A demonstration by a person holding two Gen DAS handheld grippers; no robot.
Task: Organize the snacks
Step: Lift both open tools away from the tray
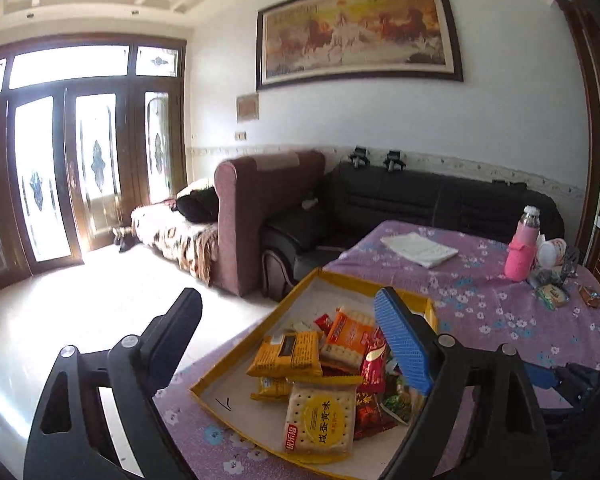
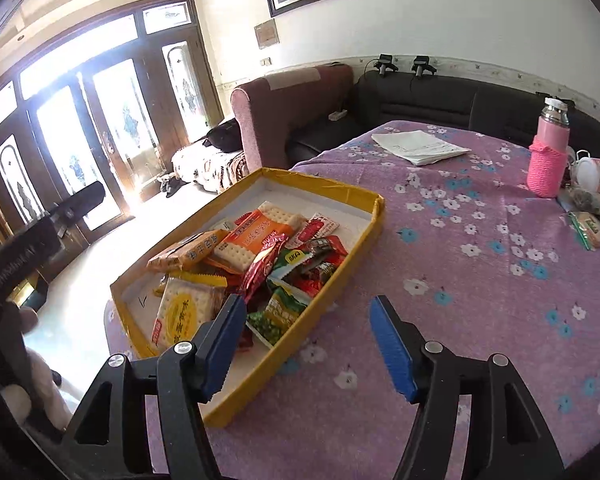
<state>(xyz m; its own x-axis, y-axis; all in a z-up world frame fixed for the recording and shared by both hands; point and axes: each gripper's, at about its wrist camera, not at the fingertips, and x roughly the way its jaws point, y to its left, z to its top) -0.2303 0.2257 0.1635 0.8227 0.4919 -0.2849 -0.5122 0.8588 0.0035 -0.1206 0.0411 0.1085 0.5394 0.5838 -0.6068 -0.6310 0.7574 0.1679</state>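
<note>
Covering most of the job, the shallow yellow-rimmed cardboard tray [image 2: 364, 194] on the purple floral tablecloth [image 2: 480, 280] holds approx. all the snack packets [image 2: 260, 256], w/ one green-and-white packet [image 2: 590, 229] left beside the pink bottle [image 2: 548, 162], both left gripper [image 1: 288, 320] & right gripper [image 2: 306, 340] spread wide, empty.

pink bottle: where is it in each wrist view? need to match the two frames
Left wrist view: the pink bottle stands upright at the far right, on the purple flowered tablecloth, right of the white papers.
Right wrist view: the pink bottle stands upper right, again right of the white papers.
Shared landmark: the yellow-rimmed snack tray, nearer the camera and left of the bottle in both.
</note>
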